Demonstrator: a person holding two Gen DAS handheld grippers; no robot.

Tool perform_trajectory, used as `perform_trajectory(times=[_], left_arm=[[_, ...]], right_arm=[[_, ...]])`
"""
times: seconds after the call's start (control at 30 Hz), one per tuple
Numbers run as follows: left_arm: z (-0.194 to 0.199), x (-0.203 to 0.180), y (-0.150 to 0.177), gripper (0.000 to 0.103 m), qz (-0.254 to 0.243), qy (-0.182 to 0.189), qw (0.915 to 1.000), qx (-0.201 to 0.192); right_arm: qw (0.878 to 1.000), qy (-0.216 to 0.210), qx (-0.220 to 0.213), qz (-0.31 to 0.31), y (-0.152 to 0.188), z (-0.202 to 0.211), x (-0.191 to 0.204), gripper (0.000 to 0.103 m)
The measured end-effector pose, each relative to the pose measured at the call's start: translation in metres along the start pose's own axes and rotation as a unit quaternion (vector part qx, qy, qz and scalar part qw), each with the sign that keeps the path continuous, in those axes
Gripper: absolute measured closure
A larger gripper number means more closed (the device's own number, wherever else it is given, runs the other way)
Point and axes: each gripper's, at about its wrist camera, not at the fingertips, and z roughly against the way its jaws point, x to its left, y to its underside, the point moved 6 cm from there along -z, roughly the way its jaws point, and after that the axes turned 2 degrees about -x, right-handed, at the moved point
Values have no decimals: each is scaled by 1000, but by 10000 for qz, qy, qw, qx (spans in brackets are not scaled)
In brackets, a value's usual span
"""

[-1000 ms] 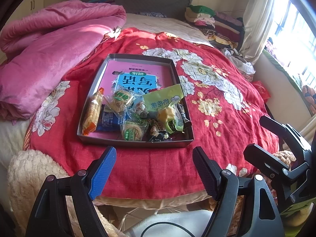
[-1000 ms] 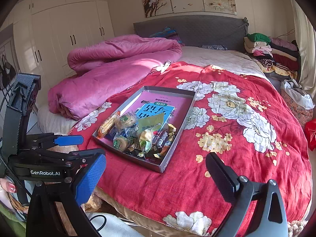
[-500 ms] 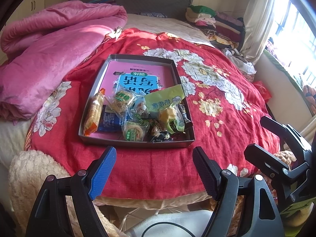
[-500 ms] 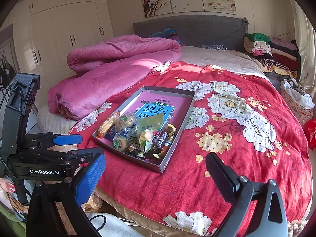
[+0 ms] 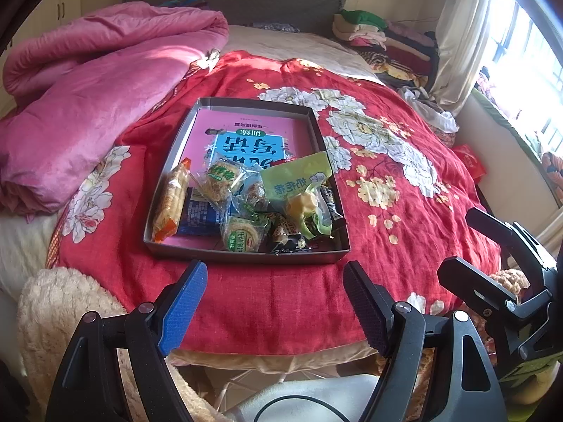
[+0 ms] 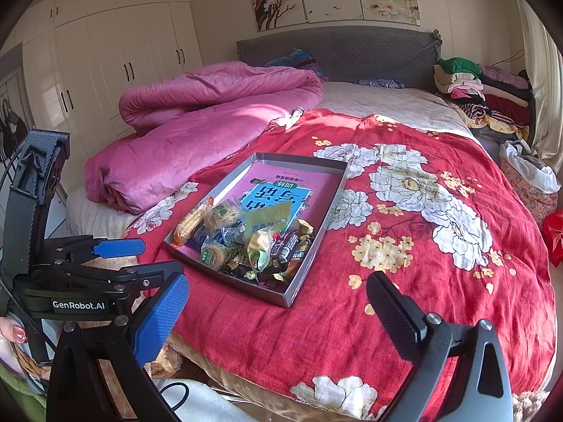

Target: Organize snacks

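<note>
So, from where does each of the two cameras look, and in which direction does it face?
Left wrist: sits on the left gripper, facing down at the tray's near edge; own open fingers show, with the right gripper at right.
Right wrist: sits on the right gripper, facing the tray from its right corner; open fingers show, with the left gripper and a fingertip.
Shared: tray, snacks, red bedspread, pink quilt.

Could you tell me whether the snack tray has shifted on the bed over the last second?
No. The tray sits at the same spot against the white flowers of the red bedspread.
</note>
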Motion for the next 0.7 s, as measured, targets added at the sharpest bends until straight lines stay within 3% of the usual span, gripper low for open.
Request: perform_trajectory(times=[0.7], left_arm=[[1, -1, 0, 22, -15, -114, 9999, -35]], right_arm=[[10000, 4, 13, -14, 0, 0, -1, 1]])
